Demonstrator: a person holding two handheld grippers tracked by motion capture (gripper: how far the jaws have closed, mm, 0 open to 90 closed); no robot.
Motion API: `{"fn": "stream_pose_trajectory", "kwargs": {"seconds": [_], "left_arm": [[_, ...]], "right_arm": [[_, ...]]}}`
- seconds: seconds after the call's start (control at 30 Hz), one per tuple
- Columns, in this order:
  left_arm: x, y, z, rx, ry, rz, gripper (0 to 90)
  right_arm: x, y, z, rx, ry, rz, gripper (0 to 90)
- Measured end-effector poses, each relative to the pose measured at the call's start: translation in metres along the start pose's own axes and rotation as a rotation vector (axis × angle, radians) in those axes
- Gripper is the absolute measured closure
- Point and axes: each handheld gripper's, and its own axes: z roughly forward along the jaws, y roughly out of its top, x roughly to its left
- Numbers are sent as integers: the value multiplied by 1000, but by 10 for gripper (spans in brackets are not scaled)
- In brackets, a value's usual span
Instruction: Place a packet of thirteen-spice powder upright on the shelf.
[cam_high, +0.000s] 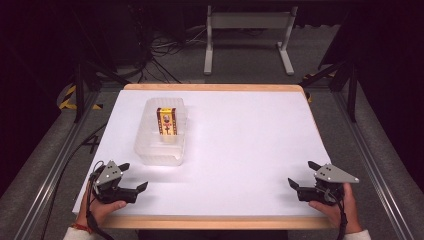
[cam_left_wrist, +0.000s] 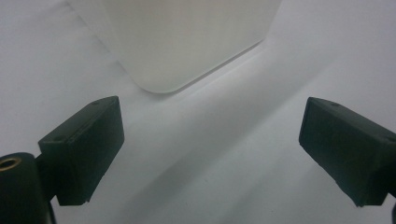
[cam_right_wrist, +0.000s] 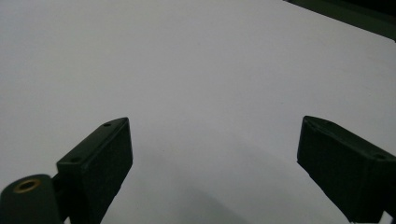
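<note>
A clear plastic container (cam_high: 161, 133) stands on the white table sheet (cam_high: 240, 135), left of the middle. Inside it lies a small yellow and brown box (cam_high: 167, 121). My left gripper (cam_high: 133, 176) rests near the front left corner, open, with nothing between its jaws. In the left gripper view the container's rounded corner (cam_left_wrist: 187, 42) lies just ahead of that gripper (cam_left_wrist: 212, 140). My right gripper (cam_high: 302, 174) sits near the front right corner, open and empty, over bare sheet (cam_right_wrist: 215, 74) in the right gripper view, where its jaws (cam_right_wrist: 212, 165) stand wide apart.
The table has a wooden edge (cam_high: 210, 222) at the front. Beyond the far edge stand a white metal frame (cam_high: 247, 30) and loose cables (cam_high: 160, 55) on the floor. Metal rails (cam_high: 60, 160) run along both sides.
</note>
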Motion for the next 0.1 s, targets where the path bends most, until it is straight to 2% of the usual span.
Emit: {"fn": "stream_pose_trajectory", "kwargs": {"seconds": [0.1], "left_arm": [[0, 0, 0, -1, -4, -8, 72]], "right_arm": [[0, 0, 0, -1, 5, 0, 110]]}}
